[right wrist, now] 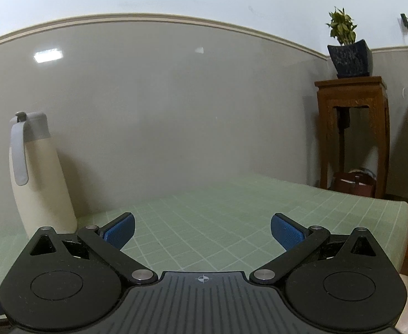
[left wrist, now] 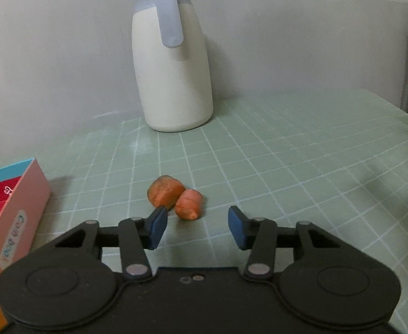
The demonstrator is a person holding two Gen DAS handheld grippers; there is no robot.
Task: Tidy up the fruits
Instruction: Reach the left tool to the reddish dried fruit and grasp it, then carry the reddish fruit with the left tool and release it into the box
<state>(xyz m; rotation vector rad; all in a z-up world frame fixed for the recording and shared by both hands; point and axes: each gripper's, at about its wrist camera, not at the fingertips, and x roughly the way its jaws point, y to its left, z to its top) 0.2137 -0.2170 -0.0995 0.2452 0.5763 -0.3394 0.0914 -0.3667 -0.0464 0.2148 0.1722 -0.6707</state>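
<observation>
While we look along the left gripper (left wrist: 197,224), we see its blue pads spread wide with nothing between them, low over the green gridded mat (left wrist: 287,150). Two orange fruit pieces (left wrist: 174,196) lie touching each other just ahead, the nearer one close to the left pad (left wrist: 158,229) and left of the centre line. A pink and red box (left wrist: 23,211) sits at the near left, and a cream jug (left wrist: 173,75) stands far back by the wall. To grip well, we judge we should shift slightly left, centre one piece between the pads, and close gently so its neighbour is not pushed away.

From the right wrist, the right gripper (right wrist: 202,231) is also wide apart and empty, hovering over bare mat; no fruit shows here, only the jug at far left and a wooden stand (right wrist: 352,128) with a potted plant (right wrist: 345,47) far right.
</observation>
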